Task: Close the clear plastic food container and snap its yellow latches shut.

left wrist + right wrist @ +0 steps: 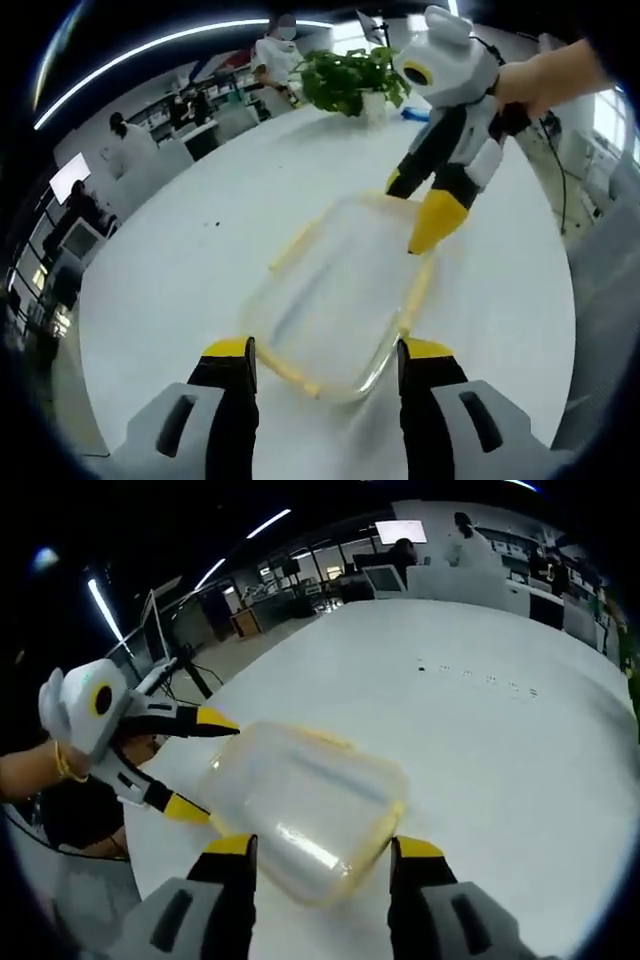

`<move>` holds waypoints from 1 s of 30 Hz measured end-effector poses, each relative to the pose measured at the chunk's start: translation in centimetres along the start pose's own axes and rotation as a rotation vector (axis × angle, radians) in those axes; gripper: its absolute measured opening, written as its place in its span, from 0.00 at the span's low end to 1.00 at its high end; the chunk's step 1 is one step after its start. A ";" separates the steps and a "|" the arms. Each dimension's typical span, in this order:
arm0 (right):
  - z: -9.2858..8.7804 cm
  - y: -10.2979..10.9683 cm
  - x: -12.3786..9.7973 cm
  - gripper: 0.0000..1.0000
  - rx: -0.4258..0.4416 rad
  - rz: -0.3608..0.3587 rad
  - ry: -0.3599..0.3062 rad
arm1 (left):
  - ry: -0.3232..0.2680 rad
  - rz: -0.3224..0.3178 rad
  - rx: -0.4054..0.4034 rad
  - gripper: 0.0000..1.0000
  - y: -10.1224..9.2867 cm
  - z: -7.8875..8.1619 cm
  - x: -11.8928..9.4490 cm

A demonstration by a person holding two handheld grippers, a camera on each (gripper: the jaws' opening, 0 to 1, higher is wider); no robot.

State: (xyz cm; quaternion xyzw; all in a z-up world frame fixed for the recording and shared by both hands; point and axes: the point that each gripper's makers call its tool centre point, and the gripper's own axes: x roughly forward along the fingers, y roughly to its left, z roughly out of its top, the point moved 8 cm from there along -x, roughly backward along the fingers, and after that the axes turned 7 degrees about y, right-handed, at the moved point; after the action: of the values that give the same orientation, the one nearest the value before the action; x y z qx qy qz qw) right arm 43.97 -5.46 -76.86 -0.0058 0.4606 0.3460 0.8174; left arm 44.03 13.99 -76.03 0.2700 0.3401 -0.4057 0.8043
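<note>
Clear plastic container [335,300] with yellow latches [416,292] lying on white worktop [180,280], just ahead of left claw [328,362], jaws apart, right claw [415,215] spread over its far edge, potted plant [350,80] beyond.

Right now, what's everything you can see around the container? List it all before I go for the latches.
Food container: one, clear plastic, lid on top, on the table between both grippers.
Latches: yellow, along the container's edges; the blur hides whether they are snapped.
Table: one, white, large and rounded, under the container.
Plant: one, green leaves in a white pot, at the table's far edge.
Monitors: a few, lit screens, in the background.
People: several, in white coats, at benches behind the table.
Left gripper: one, white with yellow-tipped black fingers, open at the container's end.
Right gripper: one, same colours, open astride the container's opposite end.
Hand: one, holding the right gripper.
</note>
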 end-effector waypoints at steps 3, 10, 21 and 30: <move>0.1 0.0 0.1 0.51 0.000 0.000 -0.005 | 0.001 0.000 0.001 0.55 0.1 0.0 0.0; 0.1 -0.1 0.3 0.51 0.002 0.000 -0.027 | -0.005 -0.005 -0.001 0.55 0.4 0.0 0.0; -0.2 -0.3 -0.1 0.49 0.019 0.020 -0.056 | 0.031 0.000 -0.021 0.59 0.1 0.0 -0.8; -1.7 0.1 -3.4 0.51 0.035 0.009 -0.124 | -0.037 0.031 -0.090 0.59 -0.5 -0.3 -5.6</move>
State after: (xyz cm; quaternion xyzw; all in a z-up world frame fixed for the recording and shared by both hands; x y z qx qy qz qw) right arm 41.53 -7.86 -75.23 0.0321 0.4149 0.3412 0.8429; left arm 41.01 16.61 -72.01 0.2313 0.3387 -0.3824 0.8280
